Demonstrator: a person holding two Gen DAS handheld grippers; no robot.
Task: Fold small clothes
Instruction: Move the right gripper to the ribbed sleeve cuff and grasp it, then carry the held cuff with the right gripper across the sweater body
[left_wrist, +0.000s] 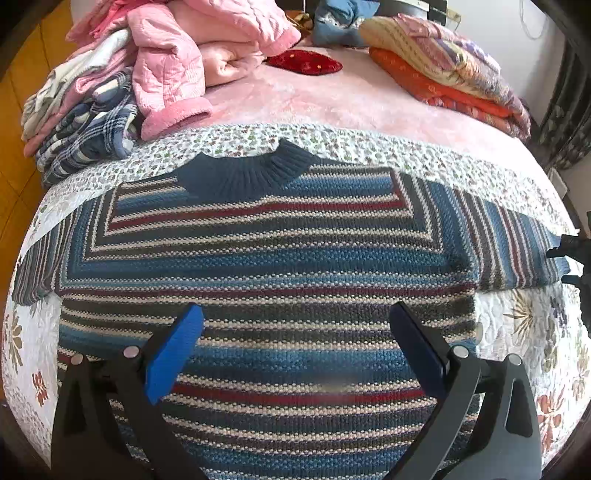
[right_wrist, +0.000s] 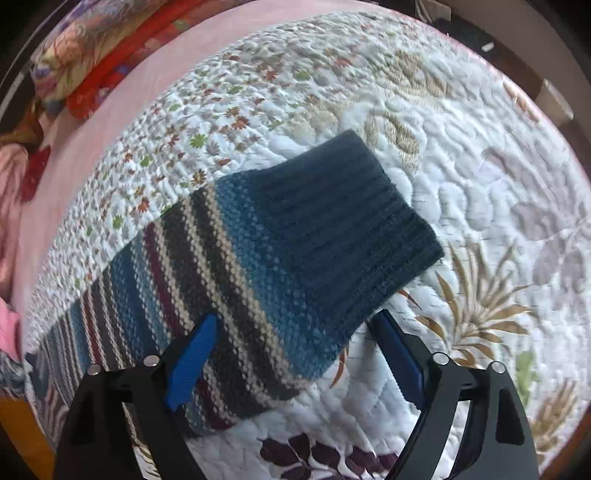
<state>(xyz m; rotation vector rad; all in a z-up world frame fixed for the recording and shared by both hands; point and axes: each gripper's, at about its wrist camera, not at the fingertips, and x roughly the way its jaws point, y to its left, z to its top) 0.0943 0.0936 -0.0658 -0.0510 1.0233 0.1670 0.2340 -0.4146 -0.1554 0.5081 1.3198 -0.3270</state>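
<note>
On the quilt (left_wrist: 517, 332) a striped sweater (left_wrist: 258, 258) lies flat, collar (left_wrist: 243, 177) toward the far side, hem toward the camera; its sleeves run out to either side, so its long axis lies across the bed. No label or writing can be read on it. At far left a pile (left_wrist: 110, 103) of pink and plaid clothes sits beyond the quilt's edge, well apart from the sweater. The left gripper (left_wrist: 295, 347) hangs over the sweater's lower body, fingers spread wide with nothing between them; whether the pads touch the knit I cannot tell. Further right, folded blankets (left_wrist: 450, 74) rest on the pink cover. From the right wrist view, the right gripper (right_wrist: 291, 354) is also spread, empty, with the sleeve (right_wrist: 229, 280) passing between and under its fingers. That sleeve runs diagonally, its dark ribbed cuff (right_wrist: 347, 221) pointing up and right, away from the gripper, onto bare quilt.
</note>
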